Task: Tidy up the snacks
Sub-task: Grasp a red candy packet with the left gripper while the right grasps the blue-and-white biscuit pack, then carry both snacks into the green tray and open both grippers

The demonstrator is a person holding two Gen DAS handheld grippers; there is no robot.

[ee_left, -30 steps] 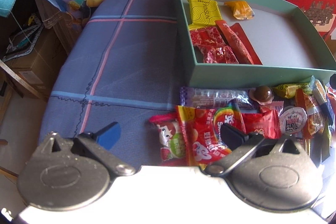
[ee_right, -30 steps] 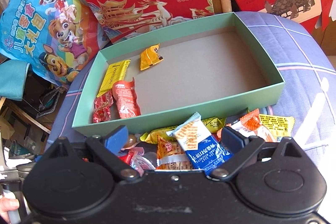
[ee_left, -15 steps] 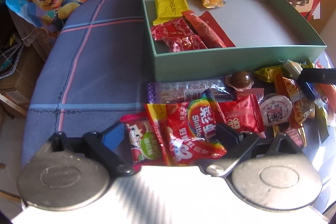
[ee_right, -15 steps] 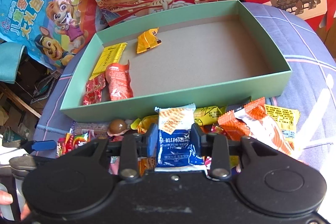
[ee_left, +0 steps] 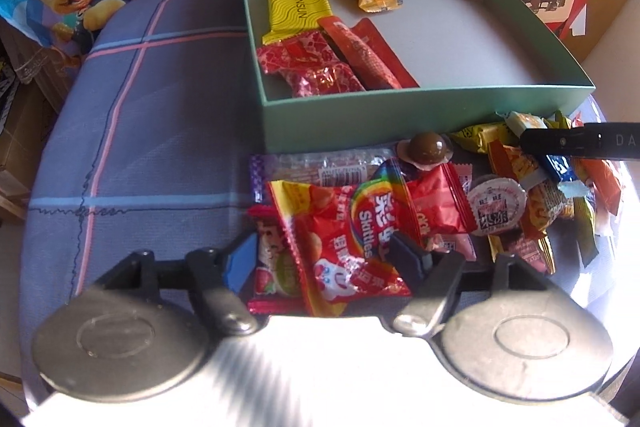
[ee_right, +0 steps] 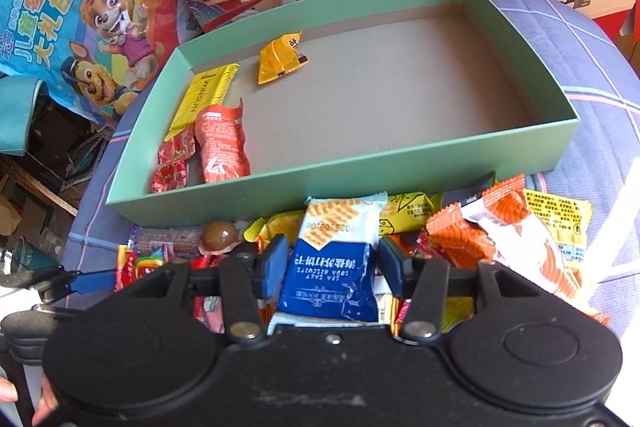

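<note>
The right hand-held gripper (ee_right: 331, 273) pinches a blue-and-white sea salt cracker packet (ee_right: 334, 263) by its sides, probably so it can be carried flat over the low wall of the green box (ee_right: 344, 183) just beyond. The left hand-held gripper (ee_left: 325, 255) is spread around the red Skittles bag (ee_left: 348, 231), straddling it without squeezing, likely lining up the next pick. The snack pile (ee_left: 520, 195) lies on the plaid-covered surface (ee_left: 140, 115) against the box's near wall, keeping transfers short; a few sweets already sit in the box's left end.
</note>
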